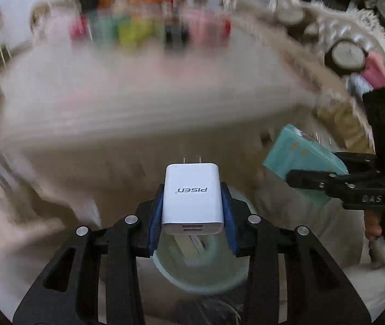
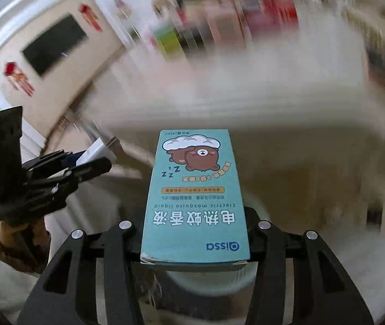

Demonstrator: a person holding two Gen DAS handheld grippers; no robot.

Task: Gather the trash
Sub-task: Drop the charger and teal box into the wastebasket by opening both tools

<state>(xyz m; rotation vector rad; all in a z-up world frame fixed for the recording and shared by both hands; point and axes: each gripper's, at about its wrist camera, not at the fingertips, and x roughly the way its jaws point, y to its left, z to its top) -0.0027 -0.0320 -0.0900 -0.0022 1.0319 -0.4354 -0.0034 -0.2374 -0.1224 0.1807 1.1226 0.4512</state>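
Left wrist view: my left gripper [image 1: 192, 211] pinches a white charger [image 1: 192, 195] between its blue pads [image 1: 155, 226], prongs forward. My right gripper [image 2: 195, 233] clamps a teal mosquito-liquid box [image 2: 195, 189] lengthwise. Both hang over a round bin [image 1: 200, 273].

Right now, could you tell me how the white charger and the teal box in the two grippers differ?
The white charger is small, plain and rounded, with metal prongs; the teal box is longer, flat-sided and printed with a cartoon bear. The charger sits in the left gripper, the box in the right gripper. Both are clamped between the pads and point away from the cameras, above a round pale container.
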